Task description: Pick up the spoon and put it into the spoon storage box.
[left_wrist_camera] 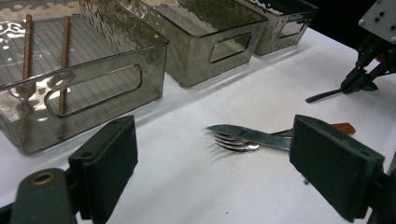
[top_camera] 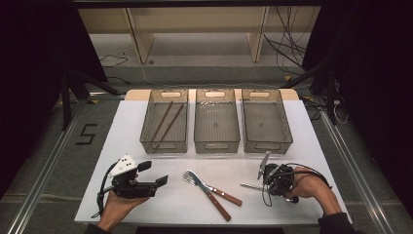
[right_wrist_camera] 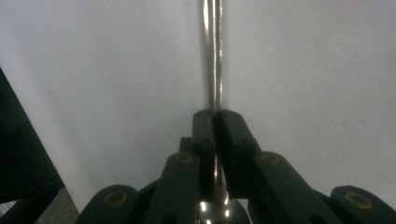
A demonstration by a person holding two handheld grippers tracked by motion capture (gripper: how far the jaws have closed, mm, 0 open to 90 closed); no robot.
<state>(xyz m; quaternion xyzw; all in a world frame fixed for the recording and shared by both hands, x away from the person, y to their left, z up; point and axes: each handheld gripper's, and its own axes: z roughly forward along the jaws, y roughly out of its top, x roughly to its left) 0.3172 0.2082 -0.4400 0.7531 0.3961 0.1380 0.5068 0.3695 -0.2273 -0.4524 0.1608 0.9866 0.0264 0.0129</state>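
Right tool point(right_wrist_camera: 215, 116) sat at the near right of the white counter point(top_camera: 311, 146), jaws clenched on a slim metal utensil point(right_wrist_camera: 214, 56). In the right gripper view its shiny stem ran straight out from between the pads, over the counter; its kind could not be told. In the high view the stem poked leftward from the right tool point(top_camera: 265, 184), low over the counter.

Left tool point(top_camera: 155, 181) rested in the left hand point(top_camera: 119, 204) at near left, jaws released and wide apart, gripping nothing. In the left gripper view a knife point(left_wrist_camera: 250, 136) and fork point(left_wrist_camera: 233, 143) lay crossed on the counter, ahead between the jaws, apart from both.

Three clear bins stood in a row at the far side. The left bin point(top_camera: 146, 127) held two brown chopsticks point(top_camera: 165, 122).
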